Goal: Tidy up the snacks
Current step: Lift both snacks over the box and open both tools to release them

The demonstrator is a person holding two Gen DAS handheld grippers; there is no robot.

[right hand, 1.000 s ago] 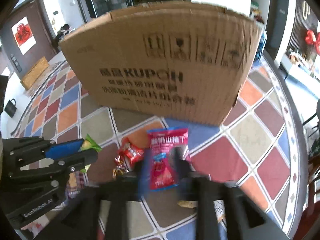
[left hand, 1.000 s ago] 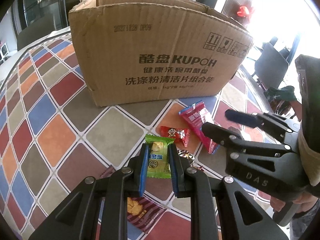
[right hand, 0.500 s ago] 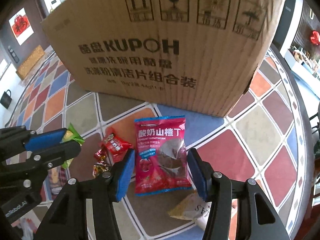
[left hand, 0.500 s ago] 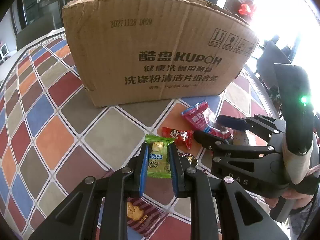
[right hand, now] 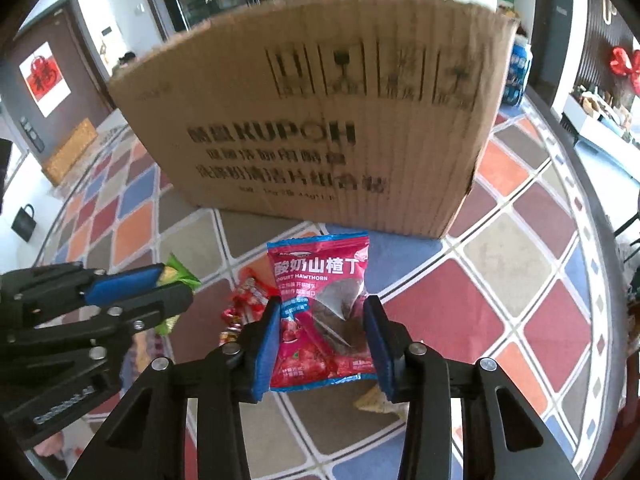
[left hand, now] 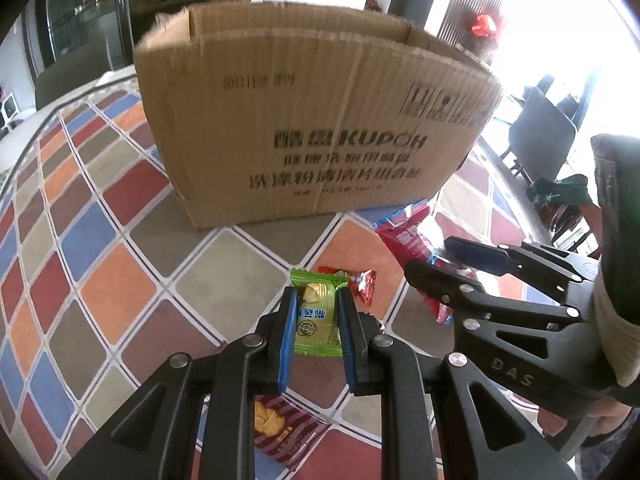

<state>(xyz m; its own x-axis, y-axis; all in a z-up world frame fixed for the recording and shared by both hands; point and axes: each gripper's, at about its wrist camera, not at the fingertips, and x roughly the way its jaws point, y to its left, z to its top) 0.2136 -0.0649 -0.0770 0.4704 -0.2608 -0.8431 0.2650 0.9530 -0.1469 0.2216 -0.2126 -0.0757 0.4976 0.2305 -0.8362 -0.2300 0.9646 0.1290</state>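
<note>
A: Left tongs [left hand: 316, 312], what's between them?

B: Green candy packet [left hand: 315, 317], long axis running up the frame in line with the fingers. Both blue pads sit flush on its long edges, so I read the left tongs as clamped on it. It appears lifted off the table [left hand: 100, 276].

A: And the right tongs [right hand: 322, 334]?

B: Closed on the red yogurt hawthorn pouch [right hand: 320, 300]. Pads press its lower half; the top stands up the frame towards the cardboard box [right hand: 320, 128].

A: The box, which way from each?

B: Straight ahead and above both loads, filling the upper centre in both views. Its open top shows only in the left wrist view, at the upper edge; the printed wall faces the tongs. My judgement: both packets must rise over that wall before release, and neither hand is clearly nearer.

A: Leftovers?

B: A small red candy [left hand: 352, 278] just beyond the green packet, a biscuit packet [left hand: 280, 432] low in the frame under the left tongs, and a pale wrapper [right hand: 376, 400] beneath the pouch, all on the table.

A: Risk?

B: The two tongs sit close side by side; crossing paths over the rim could snag them.
</note>
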